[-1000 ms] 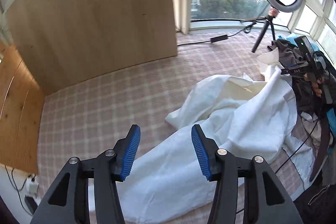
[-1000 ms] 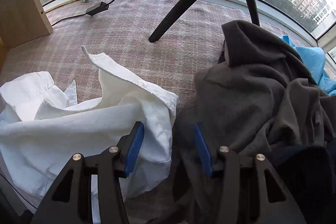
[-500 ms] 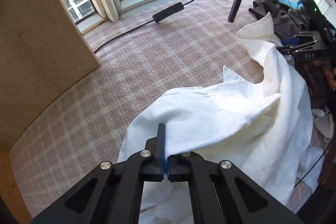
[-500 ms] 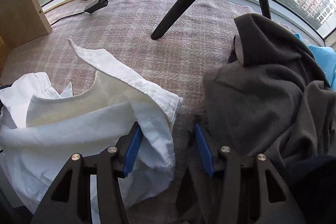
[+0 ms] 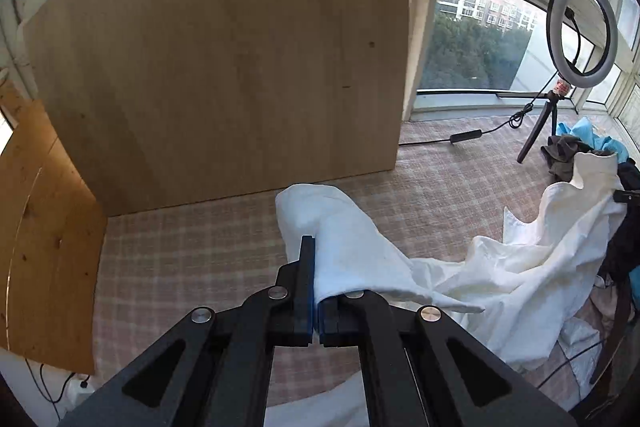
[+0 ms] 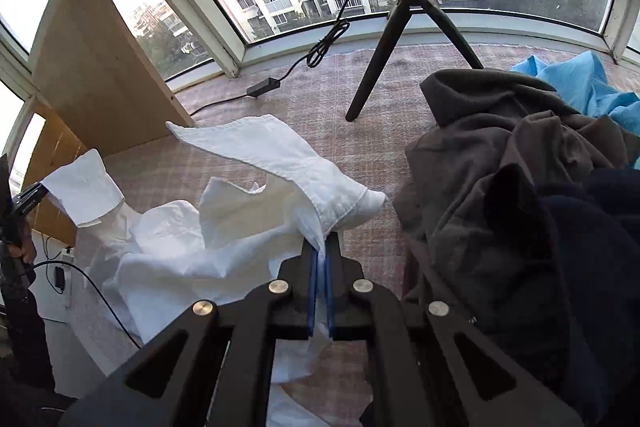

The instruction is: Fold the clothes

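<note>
Left wrist view first: at 9 o'clock you have a pale wooden board [image 5: 216,67] standing upright on the plaid-covered surface [image 5: 192,243], with a darker wood panel [image 5: 44,227] at its left. Your left tool [image 5: 318,291] sits at 6 o'clock with its blue pads pressed together, pinching a fold of the white shirt [image 5: 500,275]. A cuffed end of the cloth rises past the pads toward 12 o'clock, and the rest trails off to 3 o'clock, where it is lifted and its collar stands up. At 2 o'clock a ring light [image 5: 582,31] stands on a small black tripod, its cable running along the window sill, and beside it lies a grey and blue heap of clothes [image 5: 568,151].

Right wrist view: at 9 o'clock you can see the other tool's black frame and a hand at the picture's edge, with the shirt's cuff beside it. The white shirt [image 6: 192,259] lies rumpled from 9 o'clock to the centre. Your right tool [image 6: 322,291] at 6 o'clock is closed down on a thin edge of the shirt, and the collar band fans up from the pads toward 11 o'clock. The tripod [image 6: 404,39] stands at 12 o'clock. At 3 o'clock a dark grey garment [image 6: 500,167] is piled over navy cloth, just beside the shirt, with blue fabric [image 6: 580,83] behind it.
</note>
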`<act>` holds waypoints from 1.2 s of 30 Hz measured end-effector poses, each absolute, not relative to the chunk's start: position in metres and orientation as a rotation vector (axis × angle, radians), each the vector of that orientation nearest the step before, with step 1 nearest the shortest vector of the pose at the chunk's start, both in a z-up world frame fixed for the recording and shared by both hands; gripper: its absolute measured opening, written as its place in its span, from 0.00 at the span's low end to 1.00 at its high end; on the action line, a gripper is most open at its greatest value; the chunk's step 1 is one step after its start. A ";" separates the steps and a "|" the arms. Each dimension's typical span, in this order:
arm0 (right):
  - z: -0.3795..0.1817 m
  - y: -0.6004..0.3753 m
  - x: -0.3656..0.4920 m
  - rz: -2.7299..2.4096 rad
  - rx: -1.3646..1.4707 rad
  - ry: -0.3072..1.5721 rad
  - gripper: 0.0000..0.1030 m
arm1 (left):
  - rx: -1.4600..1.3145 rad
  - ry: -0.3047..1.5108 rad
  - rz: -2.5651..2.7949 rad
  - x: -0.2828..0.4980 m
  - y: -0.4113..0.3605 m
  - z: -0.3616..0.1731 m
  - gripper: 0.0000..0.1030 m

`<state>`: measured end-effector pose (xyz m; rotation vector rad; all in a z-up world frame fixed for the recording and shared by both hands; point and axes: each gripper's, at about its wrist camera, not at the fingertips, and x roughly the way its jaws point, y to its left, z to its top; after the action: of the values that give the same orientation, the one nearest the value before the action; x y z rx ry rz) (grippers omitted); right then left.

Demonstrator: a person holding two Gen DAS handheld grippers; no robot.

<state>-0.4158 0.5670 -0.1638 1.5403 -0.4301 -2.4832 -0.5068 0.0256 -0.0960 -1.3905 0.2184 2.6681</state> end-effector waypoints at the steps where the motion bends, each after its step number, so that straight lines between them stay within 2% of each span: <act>1: -0.154 0.572 -0.399 -2.476 1.530 -0.458 0.03 | -1.435 0.234 2.665 -0.502 0.016 -0.103 0.00; 2: -0.149 0.577 -0.381 -2.472 1.553 -0.475 0.03 | -1.479 0.250 2.662 -0.497 0.006 -0.110 0.01; 4: -0.162 0.578 -0.355 -2.421 1.749 -0.384 0.04 | -1.569 0.282 2.653 -0.487 -0.013 -0.124 0.05; 6: -0.179 0.577 -0.333 -2.367 1.959 -0.260 0.14 | -1.659 0.314 2.641 -0.477 -0.032 -0.138 0.12; 7: -0.189 0.578 -0.325 -2.351 2.059 -0.189 0.14 | -1.704 0.330 2.633 -0.472 -0.041 -0.145 0.14; 8: -0.190 0.578 -0.320 -2.344 2.091 -0.165 0.14 | -1.749 0.347 2.625 -0.466 -0.051 -0.152 0.18; 12: -0.169 0.572 -0.315 -2.375 2.015 -0.128 0.16 | -1.825 0.370 2.524 -0.446 -0.046 -0.181 0.18; 13: -0.160 0.567 -0.321 -2.395 1.954 -0.118 0.19 | -1.831 0.372 2.509 -0.441 -0.043 -0.185 0.18; 15: -0.146 0.556 -0.338 -2.431 1.825 -0.111 0.42 | -1.839 0.353 2.482 -0.430 -0.038 -0.190 0.18; 17: -0.142 0.539 -0.367 -2.432 1.726 -0.098 0.47 | -1.830 0.319 2.456 -0.423 -0.036 -0.193 0.19; 20: -0.174 0.502 -0.428 -2.326 1.761 0.026 0.48 | -1.837 0.276 2.445 -0.414 -0.038 -0.196 0.27; 24: -0.246 0.467 -0.489 -2.155 1.918 0.248 0.48 | -1.862 0.217 2.453 -0.394 -0.046 -0.197 0.27; 28: -0.289 0.468 -0.506 -2.024 2.014 0.271 0.48 | -1.879 0.194 2.484 -0.381 -0.053 -0.198 0.27; 30: -0.292 0.472 -0.500 -1.974 2.027 0.217 0.45 | -1.871 0.167 2.494 -0.378 -0.053 -0.196 0.27; 31: -0.293 0.473 -0.497 -1.949 2.032 0.190 0.40 | -1.859 0.160 2.497 -0.377 -0.051 -0.195 0.27; 32: -0.294 0.475 -0.494 -1.923 2.037 0.163 0.12 | -1.848 0.159 2.501 -0.377 -0.049 -0.194 0.27; 33: -0.295 0.477 -0.491 -1.897 2.042 0.136 0.03 | -1.838 0.167 2.504 -0.377 -0.046 -0.191 0.27; 36: -0.258 0.484 -0.477 -1.952 1.897 0.003 0.03 | -1.788 0.199 2.508 -0.378 -0.033 -0.184 0.27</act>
<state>-0.4769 0.4838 -0.2575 1.8971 0.0032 -1.9520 -0.3780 -0.0326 -0.1837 -1.7883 0.1988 2.5083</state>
